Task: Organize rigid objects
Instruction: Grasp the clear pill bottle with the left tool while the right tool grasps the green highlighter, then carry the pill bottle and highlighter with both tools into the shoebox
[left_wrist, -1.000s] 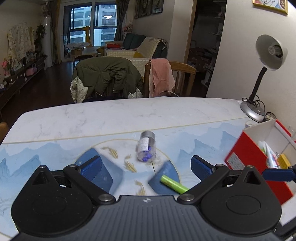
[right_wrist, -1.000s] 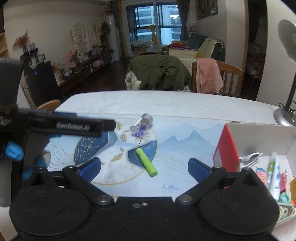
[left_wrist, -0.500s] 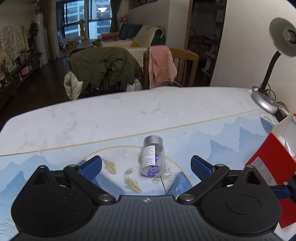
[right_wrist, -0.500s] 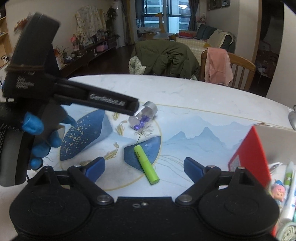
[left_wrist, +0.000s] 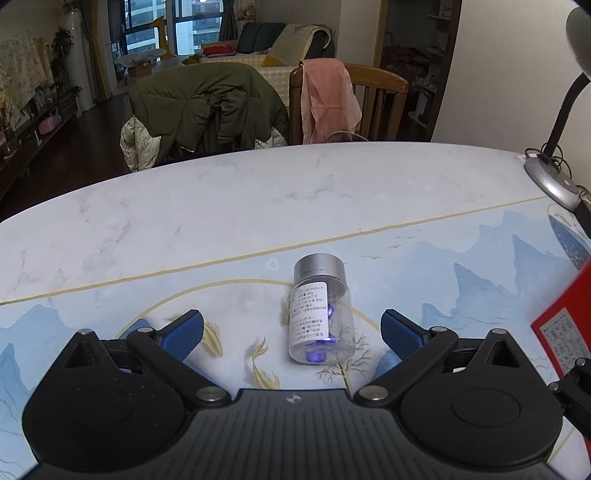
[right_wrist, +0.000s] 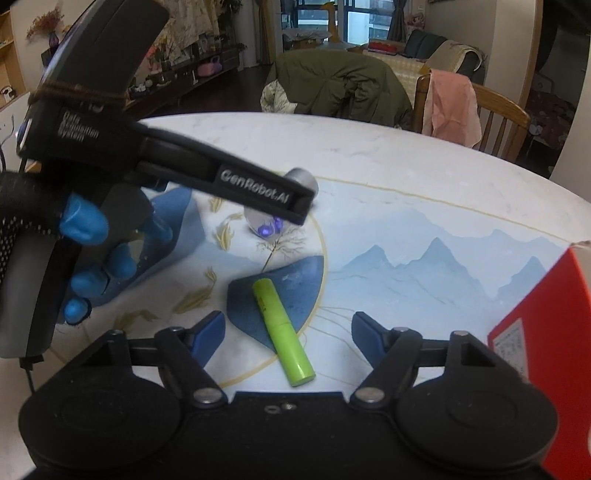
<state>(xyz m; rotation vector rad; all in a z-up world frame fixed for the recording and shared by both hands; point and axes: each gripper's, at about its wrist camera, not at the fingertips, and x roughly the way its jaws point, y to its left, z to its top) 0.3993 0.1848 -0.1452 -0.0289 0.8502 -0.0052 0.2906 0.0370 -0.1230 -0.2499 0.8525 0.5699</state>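
Note:
A clear bottle (left_wrist: 320, 317) with a silver cap and purple beads lies on its side on the patterned table mat. My left gripper (left_wrist: 291, 330) is open, and the bottle lies between its blue fingertips without touching them. In the right wrist view the left gripper's black body hides part of the bottle (right_wrist: 271, 225). A lime-green tube (right_wrist: 282, 332) lies on the mat between the blue pads of my right gripper (right_wrist: 288, 328). Its jaws are closing and stand apart from the tube.
A red box (right_wrist: 546, 332) stands at the right of the table; its corner (left_wrist: 565, 325) shows in the left wrist view. A desk lamp base (left_wrist: 552, 181) sits at the far right. Chairs draped with a green coat (left_wrist: 207, 107) and a pink cloth stand behind the table.
Both grippers moved forward and down toward the table. The bottle now lies between the left fingers, the green tube between the right ones. The right jaws have narrowed.

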